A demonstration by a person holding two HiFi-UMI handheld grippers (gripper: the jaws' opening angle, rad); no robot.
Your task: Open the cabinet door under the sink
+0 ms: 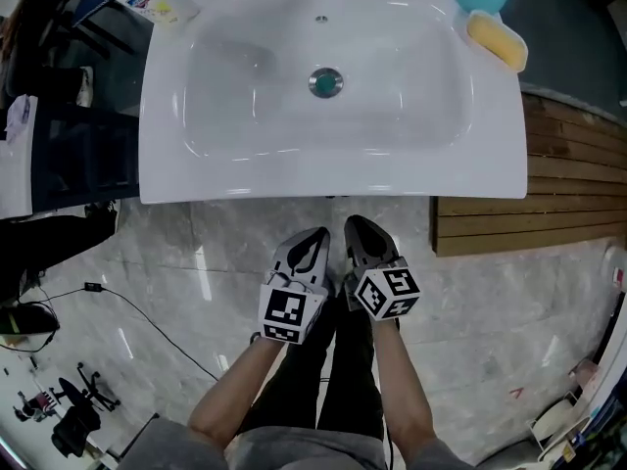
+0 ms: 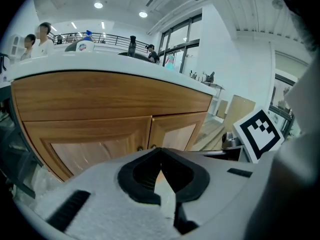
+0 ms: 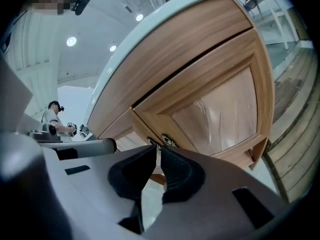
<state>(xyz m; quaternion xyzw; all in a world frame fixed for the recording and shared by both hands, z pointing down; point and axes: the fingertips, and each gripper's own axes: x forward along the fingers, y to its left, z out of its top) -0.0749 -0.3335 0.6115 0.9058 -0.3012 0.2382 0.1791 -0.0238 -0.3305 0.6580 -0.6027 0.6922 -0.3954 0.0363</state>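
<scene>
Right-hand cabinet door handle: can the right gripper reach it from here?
Probably yes. The right gripper points almost straight at the handle on the closed door, and nothing shows between them. Its jaws sit almost together, so they would likely need opening first.

Ahead: I have clear floor (image 1: 216,253) up to closed cabinet doors (image 2: 100,134) | overhead: sink (image 1: 294,176) rim overhangs | my right: wooden decking (image 1: 529,213) | my left: cable (image 1: 94,287) across floor

Bright ceiling lights (image 2: 98,5), glare streaks on floor (image 1: 201,262), fisheye warp w/ dark corners in gripper views.
</scene>
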